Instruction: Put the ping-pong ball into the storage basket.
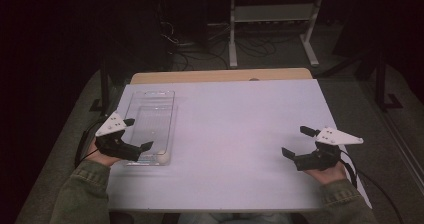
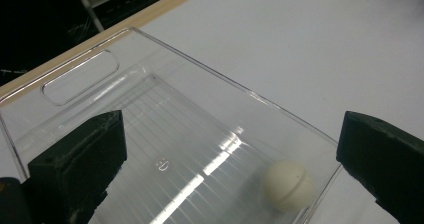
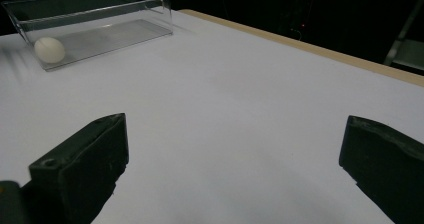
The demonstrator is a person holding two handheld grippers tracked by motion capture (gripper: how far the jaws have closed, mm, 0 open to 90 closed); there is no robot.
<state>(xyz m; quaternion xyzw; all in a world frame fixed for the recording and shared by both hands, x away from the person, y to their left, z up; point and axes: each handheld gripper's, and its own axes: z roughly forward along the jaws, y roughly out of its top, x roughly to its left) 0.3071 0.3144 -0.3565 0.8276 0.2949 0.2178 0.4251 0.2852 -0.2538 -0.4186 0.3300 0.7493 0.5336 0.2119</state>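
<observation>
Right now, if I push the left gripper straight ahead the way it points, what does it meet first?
Probably the clear bin. The left gripper hangs open over it, aimed down at its ribbed floor; the white ball lies slightly right of centre, so it may be missed. Depth is hard to judge.

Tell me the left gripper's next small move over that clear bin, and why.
Probably lower the left gripper toward the white ball and centre its jaws on it. The jaws stand wide open above the clear bin, and the ball lies loose in the near corner, off to one side of the gap.
</observation>
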